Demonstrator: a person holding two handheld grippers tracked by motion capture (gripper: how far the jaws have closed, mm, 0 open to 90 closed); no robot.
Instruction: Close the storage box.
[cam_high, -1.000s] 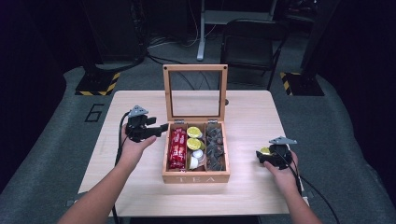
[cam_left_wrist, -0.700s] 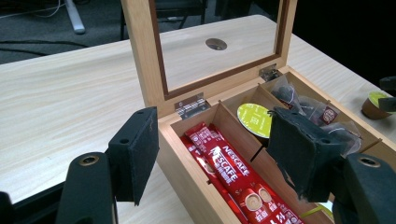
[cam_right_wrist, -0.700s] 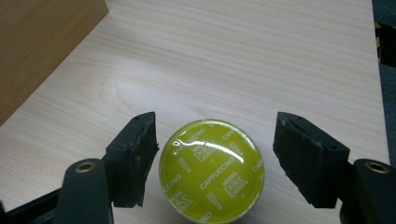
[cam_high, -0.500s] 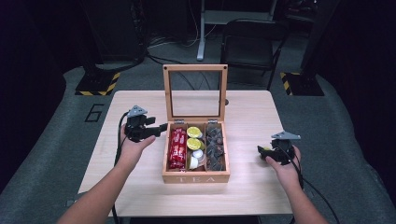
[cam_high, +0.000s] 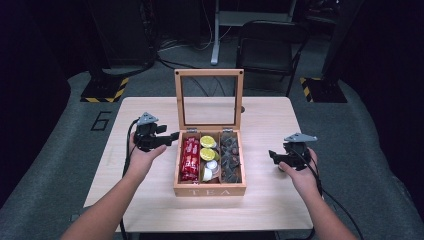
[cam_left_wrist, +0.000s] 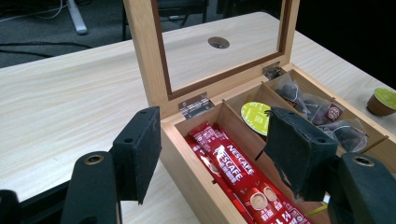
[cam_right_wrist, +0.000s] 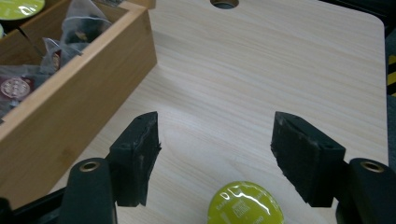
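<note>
A round coffee capsule with a yellow-green foil lid (cam_right_wrist: 246, 204) stood on the pale wooden table (cam_high: 270, 125), between the wide-spread, empty jaws of the right gripper (cam_right_wrist: 215, 163). Beside it lay the open wooden tea box (cam_high: 210, 190), holding red instant-coffee sticks (cam_left_wrist: 233, 172). The left gripper (cam_left_wrist: 212, 156), also spread wide and empty, hovered over the box's left edge.

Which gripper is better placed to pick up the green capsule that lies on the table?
The right gripper. Its jaws are open with the green capsule on the table between them, near their base. The left gripper hangs open over the tea box, far from it.
</note>
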